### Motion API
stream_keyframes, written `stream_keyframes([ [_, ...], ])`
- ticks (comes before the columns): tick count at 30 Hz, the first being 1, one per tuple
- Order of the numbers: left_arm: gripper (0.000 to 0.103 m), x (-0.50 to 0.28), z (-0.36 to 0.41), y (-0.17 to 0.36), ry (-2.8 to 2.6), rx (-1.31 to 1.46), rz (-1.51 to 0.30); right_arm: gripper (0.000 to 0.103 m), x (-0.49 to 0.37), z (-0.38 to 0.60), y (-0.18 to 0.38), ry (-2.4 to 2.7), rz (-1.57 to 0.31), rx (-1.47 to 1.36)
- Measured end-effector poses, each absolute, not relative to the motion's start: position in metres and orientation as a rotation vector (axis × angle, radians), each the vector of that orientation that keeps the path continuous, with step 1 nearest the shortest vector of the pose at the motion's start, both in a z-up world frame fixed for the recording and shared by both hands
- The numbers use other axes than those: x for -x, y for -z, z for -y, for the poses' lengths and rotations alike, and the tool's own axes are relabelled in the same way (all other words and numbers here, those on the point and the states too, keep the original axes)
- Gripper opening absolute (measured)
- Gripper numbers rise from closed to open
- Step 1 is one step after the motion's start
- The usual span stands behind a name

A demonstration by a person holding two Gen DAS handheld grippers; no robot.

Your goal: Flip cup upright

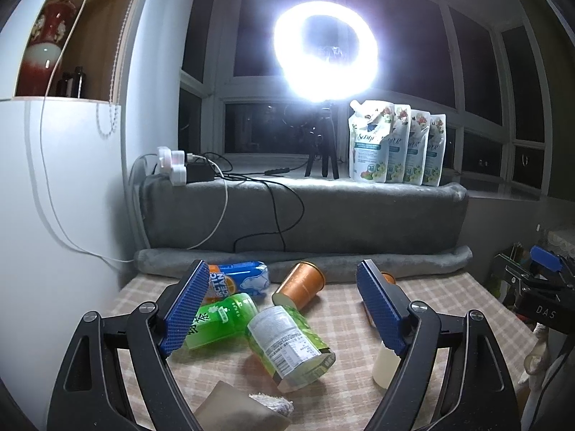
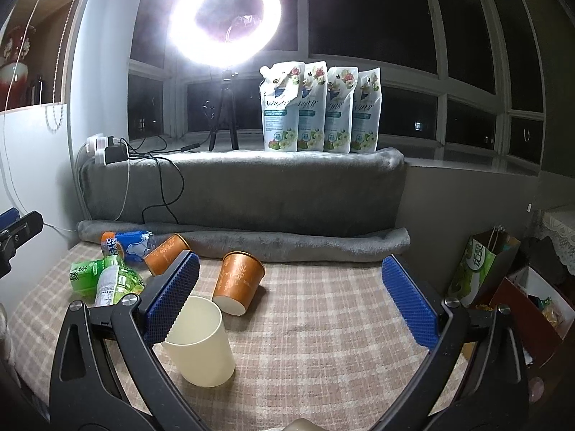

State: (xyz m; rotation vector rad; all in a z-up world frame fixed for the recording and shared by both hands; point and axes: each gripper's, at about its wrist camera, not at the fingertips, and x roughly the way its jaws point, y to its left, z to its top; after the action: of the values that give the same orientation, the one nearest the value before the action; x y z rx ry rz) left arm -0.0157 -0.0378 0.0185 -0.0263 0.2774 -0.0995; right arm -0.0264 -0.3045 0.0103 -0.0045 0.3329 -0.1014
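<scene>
Both grippers hang over the checked tablecloth (image 2: 323, 309) with their jaws spread wide and nothing between the blue pads. From its own camera the right gripper (image 2: 291, 301) has a cream cup (image 2: 199, 344) standing upright, mouth up, just beside its left finger (image 2: 169, 301); whether pad and rim touch is hard to tell. Behind that cup an orange paper cup (image 2: 237, 283) rests tilted on its base edge, mouth facing the grey blanket roll (image 2: 251, 244), and a second orange cup (image 2: 165, 255) lies on its side further left. The left gripper (image 1: 284, 309) hovers above a green bottle (image 1: 222, 319), a labelled bottle (image 1: 287, 344) and a blue-and-orange can (image 1: 237, 280), all lying down. Four refill pouches (image 2: 320, 107) stand on the sill beside a glaring ring light (image 2: 226, 18).
</scene>
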Motion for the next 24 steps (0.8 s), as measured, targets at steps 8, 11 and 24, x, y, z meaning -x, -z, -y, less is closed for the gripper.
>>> stream_keyframes([
  [8,0.084,0.0145,0.0382,-0.0189,0.098,0.027,-0.277,0.103,0.0263,0.3045,-0.0105,0.100,-0.332,0.002],
  [11,0.084,0.0145,0.0382,-0.0188,0.098,0.027,-0.278,0.103,0.0261,0.3045,-0.0106,0.101,-0.333,0.004],
  [24,0.084,0.0147,0.0378,-0.0183,0.099,0.028,-0.283,0.103,0.0256,0.3052,-0.0107,0.102,-0.336,0.000],
])
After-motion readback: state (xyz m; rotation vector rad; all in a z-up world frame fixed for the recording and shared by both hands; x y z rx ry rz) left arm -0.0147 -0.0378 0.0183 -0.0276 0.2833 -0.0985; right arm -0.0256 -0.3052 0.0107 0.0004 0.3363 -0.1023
